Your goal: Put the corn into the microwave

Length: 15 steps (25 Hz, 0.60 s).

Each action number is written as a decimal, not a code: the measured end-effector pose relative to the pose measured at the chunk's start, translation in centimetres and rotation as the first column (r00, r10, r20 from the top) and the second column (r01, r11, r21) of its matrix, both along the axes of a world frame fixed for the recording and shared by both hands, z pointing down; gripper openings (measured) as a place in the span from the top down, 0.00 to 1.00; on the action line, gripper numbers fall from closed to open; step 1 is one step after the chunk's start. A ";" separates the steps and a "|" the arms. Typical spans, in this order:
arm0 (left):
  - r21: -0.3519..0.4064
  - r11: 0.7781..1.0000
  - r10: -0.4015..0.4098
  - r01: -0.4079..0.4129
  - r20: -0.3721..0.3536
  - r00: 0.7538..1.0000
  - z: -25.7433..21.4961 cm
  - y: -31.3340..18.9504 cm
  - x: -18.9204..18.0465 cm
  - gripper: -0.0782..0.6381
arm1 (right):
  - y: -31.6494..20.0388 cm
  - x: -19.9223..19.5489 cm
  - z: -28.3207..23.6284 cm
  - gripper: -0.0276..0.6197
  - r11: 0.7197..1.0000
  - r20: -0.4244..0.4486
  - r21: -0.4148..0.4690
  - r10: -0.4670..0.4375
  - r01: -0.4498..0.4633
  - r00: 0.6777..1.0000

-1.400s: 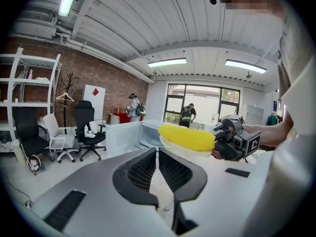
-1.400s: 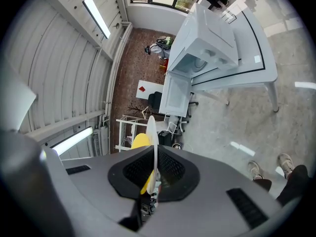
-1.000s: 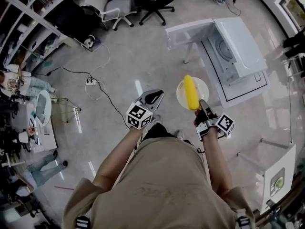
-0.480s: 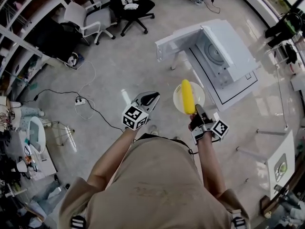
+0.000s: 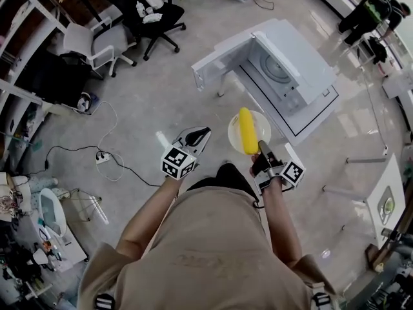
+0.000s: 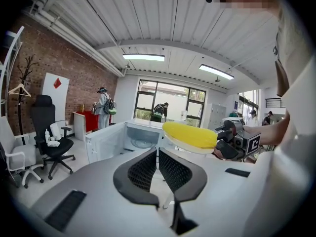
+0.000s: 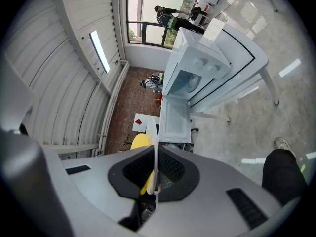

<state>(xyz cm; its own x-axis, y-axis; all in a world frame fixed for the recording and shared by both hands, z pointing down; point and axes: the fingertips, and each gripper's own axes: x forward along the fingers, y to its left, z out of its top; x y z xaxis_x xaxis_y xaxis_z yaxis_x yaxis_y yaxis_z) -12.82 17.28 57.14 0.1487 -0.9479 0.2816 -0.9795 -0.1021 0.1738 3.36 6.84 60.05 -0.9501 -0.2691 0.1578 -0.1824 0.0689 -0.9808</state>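
Nearest, at the right gripper (image 5: 261, 151): clamped on the near rim of a thin white plate (image 5: 233, 133), held edge-on between the black ribbed pads. Carries the corn (image 5: 247, 130) on that plate, just beyond the jaw tips — not gripped itself, only lying loose. Runs lengthwise straight out from the jaws, near end almost at the pads, far end toward the plate's far rim. Smooth, glossy yellow, a blunt-ended cylinder. Probably free to roll sideways on the shallow, slick dish if tipped. Reads as hard ceramic or plastic for the plate, rigid enough to be held level from one edge.

Off to the left of the plate and well apart from it: the left gripper (image 5: 196, 135), jaws drawn together with nothing between them, idle. Farther from the corn than the right, and not touching the plate.

Ahead of both grippers, beyond the plate's far rim: the microwave (image 5: 293, 66), a boxy white shell with its door (image 5: 216, 60) swung wide to the left and a round turntable (image 5: 276, 66) showing in the cavity. Stands on a white table (image 5: 313, 118) with thin legs over a polished grey floor. Lies forward and slightly right of the right gripper's line. Calls, by the look of it, for a level carry onward, corn's long axis leading into the opening — plate kept flat.
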 end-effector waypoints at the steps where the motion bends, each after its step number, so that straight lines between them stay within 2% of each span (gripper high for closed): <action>1: -0.002 1.000 0.005 -0.005 -0.002 1.000 0.2 -0.7 -0.1 0.88 | -0.4 0.0 0.1 0.93 1.000 -0.001 -0.002 0.004 -0.004 1.000; 9: -0.020 0.998 0.053 -0.053 0.009 0.999 -1.0 -7.2 -0.8 0.88 | -6.1 0.0 -0.2 0.93 0.999 -0.011 0.021 0.025 -0.025 1.000; 15: -0.025 0.998 0.052 -0.051 0.024 0.998 -2.1 -11.7 -1.8 0.88 | -10.5 -0.1 -1.0 0.93 0.999 -0.004 0.028 0.036 -0.036 0.999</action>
<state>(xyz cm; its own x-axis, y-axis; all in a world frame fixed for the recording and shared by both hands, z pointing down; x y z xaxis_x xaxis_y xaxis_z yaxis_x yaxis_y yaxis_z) -14.58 5.59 55.00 0.1897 -0.9321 0.3084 -0.9771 -0.1483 0.1528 3.23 -3.66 59.03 -0.9389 -0.3078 0.1538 -0.1894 0.0892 -0.9778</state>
